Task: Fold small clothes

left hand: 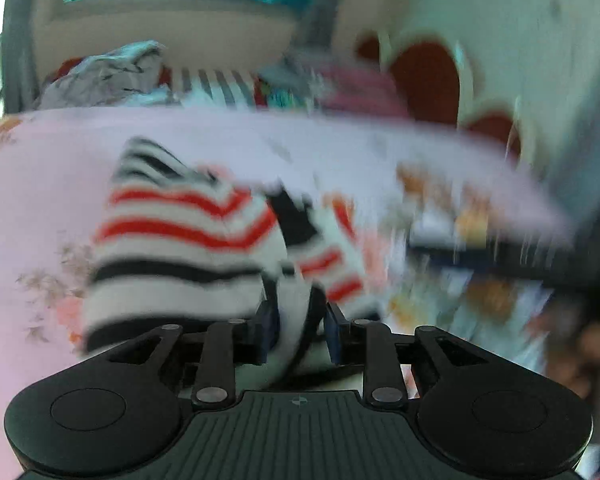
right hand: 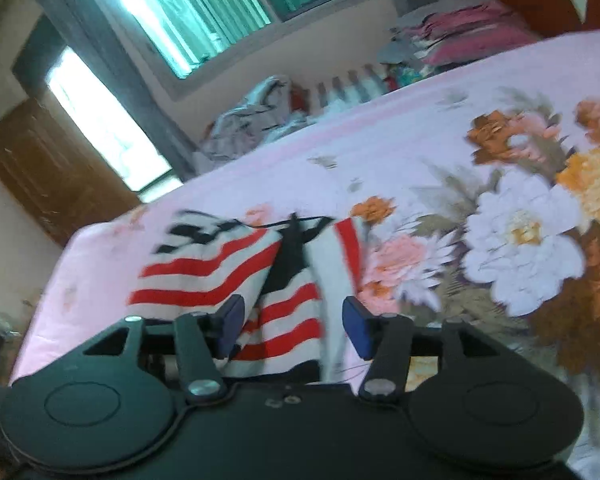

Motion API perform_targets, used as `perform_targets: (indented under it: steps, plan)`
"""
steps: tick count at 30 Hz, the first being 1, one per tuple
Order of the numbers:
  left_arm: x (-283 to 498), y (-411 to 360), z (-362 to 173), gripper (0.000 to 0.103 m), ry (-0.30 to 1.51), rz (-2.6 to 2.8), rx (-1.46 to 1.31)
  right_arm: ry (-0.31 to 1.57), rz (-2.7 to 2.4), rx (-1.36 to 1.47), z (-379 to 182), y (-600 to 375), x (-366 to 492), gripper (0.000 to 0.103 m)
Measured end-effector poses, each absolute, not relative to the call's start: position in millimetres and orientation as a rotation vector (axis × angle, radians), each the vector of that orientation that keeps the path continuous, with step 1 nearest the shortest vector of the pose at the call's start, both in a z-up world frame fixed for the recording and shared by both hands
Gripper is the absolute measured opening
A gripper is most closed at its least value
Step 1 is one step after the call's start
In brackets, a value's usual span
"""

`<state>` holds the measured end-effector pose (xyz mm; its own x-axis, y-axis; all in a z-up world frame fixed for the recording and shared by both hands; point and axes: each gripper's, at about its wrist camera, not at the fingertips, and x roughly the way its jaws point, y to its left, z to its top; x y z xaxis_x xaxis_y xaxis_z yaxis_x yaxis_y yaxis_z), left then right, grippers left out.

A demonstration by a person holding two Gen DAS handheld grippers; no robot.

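A small garment with red, black and white stripes (left hand: 180, 240) lies bunched on the pink floral bedsheet (left hand: 40, 200). My left gripper (left hand: 300, 332) is shut on a fold of the striped garment, which is pinched between its blue pads. In the right wrist view the same garment (right hand: 228, 272) lies on the bedsheet (right hand: 420, 160) just in front of my right gripper (right hand: 294, 328). The right jaws stand apart with cloth lying between them, not pinched. The left wrist view is blurred.
A heap of crumpled clothes (right hand: 256, 120) and a stack of folded pink clothes (right hand: 460, 36) sit at the far edge of the bed. A red-and-white headboard (left hand: 424, 76) stands to the right. A window with green curtains (right hand: 204, 12) and a wooden door (right hand: 48, 172) are beyond.
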<state>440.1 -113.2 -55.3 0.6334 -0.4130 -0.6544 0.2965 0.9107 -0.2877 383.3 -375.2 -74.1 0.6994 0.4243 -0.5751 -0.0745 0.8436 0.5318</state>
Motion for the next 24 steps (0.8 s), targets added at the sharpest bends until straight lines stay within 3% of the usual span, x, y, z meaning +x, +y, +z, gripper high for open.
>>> perform_targets:
  steps: [5, 9, 18, 24]
  plan:
    - [483.9, -32.5, -61.4, 0.027, 0.751, -0.210, -0.270, 0.822, 0.396, 0.690, -95.5, -356.4, 404.5, 0.054]
    - [503.2, 1.2, -96.2, 0.027, 0.839, -0.216, -0.329, 0.877, 0.403, 0.712, -108.1, -337.4, 424.2, 0.065]
    - [521.4, -17.6, -150.5, 0.027, 0.881, -0.232, -0.395, 0.992, 0.370, 0.698, -130.3, -295.7, 449.9, 0.061]
    - [522.4, -25.3, -147.4, 0.027, 0.884, -0.245, -0.355, 0.979, 0.324, 0.487, -120.3, -255.1, 465.6, 0.058]
